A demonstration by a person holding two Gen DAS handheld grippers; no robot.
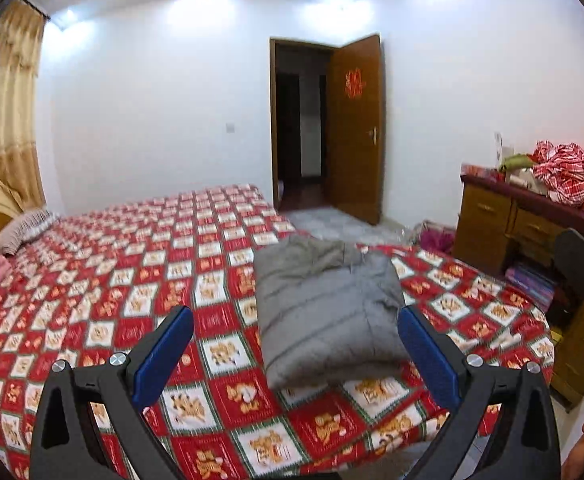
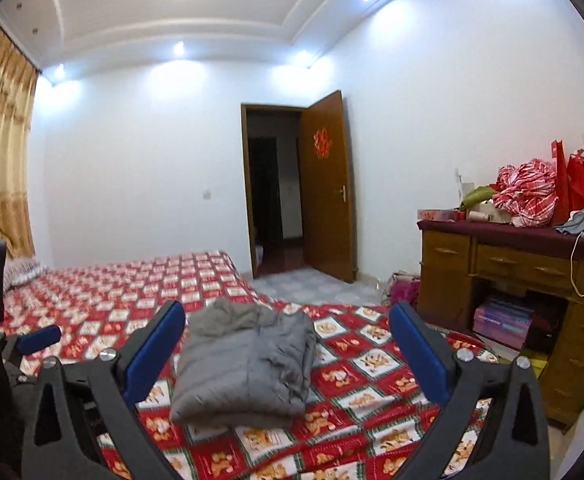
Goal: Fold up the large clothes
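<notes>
Jaws on my left gripper (image 1: 295, 342) stand wide apart, holding nothing; same for my right gripper (image 2: 287, 338). Folded grey jacket (image 1: 324, 312) lies on the red patterned bed (image 1: 112, 264) near its foot corner, ahead of both grippers, touching neither. Wooden worktop (image 2: 504, 256) stands far right.

Grey jacket (image 1: 324, 312) matt quilted cloth; bedspread (image 1: 104, 280) printed cloth; dresser (image 2: 504, 264) glossy wood.

bed (image 1: 92, 280) cut off at lower edge; red door emblem (image 1: 354, 85) blurred.
</notes>
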